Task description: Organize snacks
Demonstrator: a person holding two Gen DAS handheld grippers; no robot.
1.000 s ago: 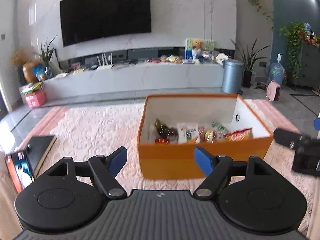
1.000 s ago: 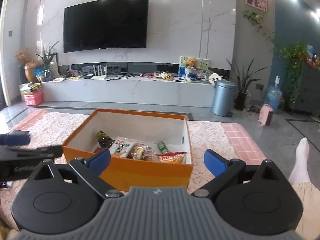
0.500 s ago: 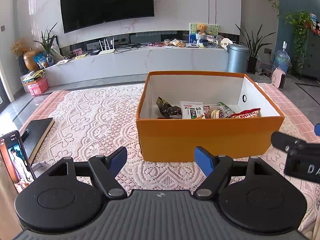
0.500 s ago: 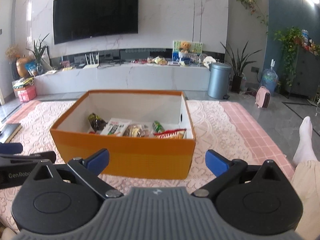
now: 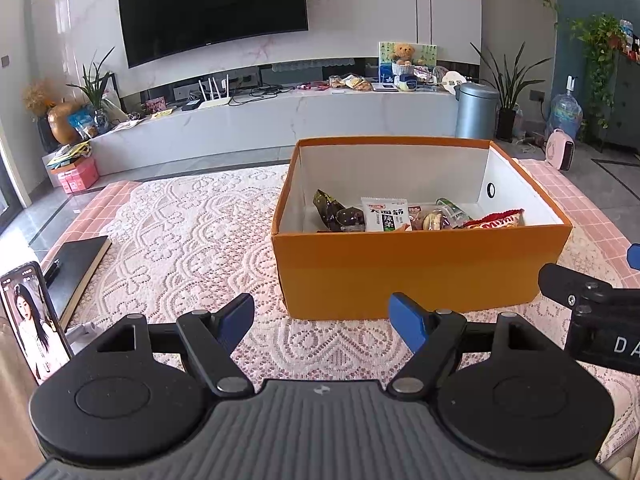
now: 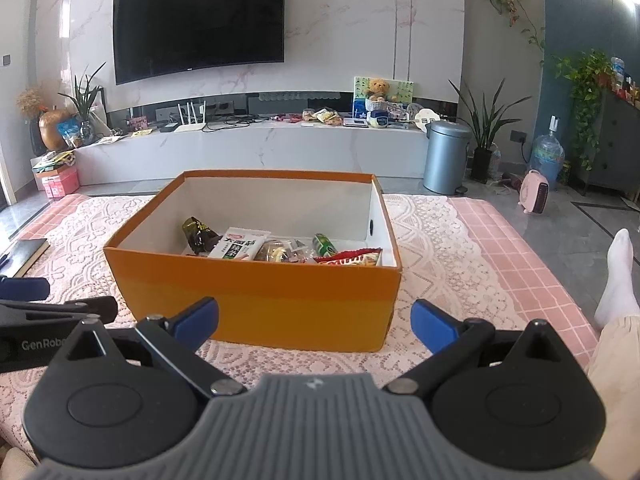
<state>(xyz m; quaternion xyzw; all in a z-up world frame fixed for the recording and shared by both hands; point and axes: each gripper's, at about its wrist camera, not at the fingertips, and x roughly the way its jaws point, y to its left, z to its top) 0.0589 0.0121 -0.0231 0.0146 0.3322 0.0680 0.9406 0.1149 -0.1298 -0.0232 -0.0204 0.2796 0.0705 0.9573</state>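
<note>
An open orange box point(image 5: 420, 268) with white inner walls is set on a lace cloth point(image 5: 192, 232) that is spread over a pink checked cover point(image 6: 516, 248), and the snacks are gathered along its near inside wall. From left to right are seen a dark crinkled packet point(image 5: 330, 210), a white sachet with green print point(image 5: 386, 214), a clear-wrapped brownish snack point(image 5: 434, 218) whose contents are too small to be made out, a green packet point(image 6: 325, 245) and a red and yellow bag point(image 5: 496, 220). The left gripper point(image 5: 322, 318) is held just in front of the box's near face, its blue-tipped fingers point(image 5: 408, 320) spread apart and nothing held between them. The right gripper point(image 6: 314, 320) is likewise held before the box, jaws wide and nothing gripped; its black body point(image 5: 592, 316) is seen at the right edge of the left view. To the left of the cloth a black book point(image 5: 74, 268) is laid flat, and a phone point(image 5: 34, 324) with a lit screen is propped upright nearest the camera. A white-socked foot point(image 6: 618, 276) is seen beside the cover on the right. Further back a long white TV bench point(image 6: 256, 148) is strewn with small items, a wall-mounted television point(image 6: 198, 20) is hung above it, and a grey bin point(image 6: 446, 156) is placed at its right end.
</note>
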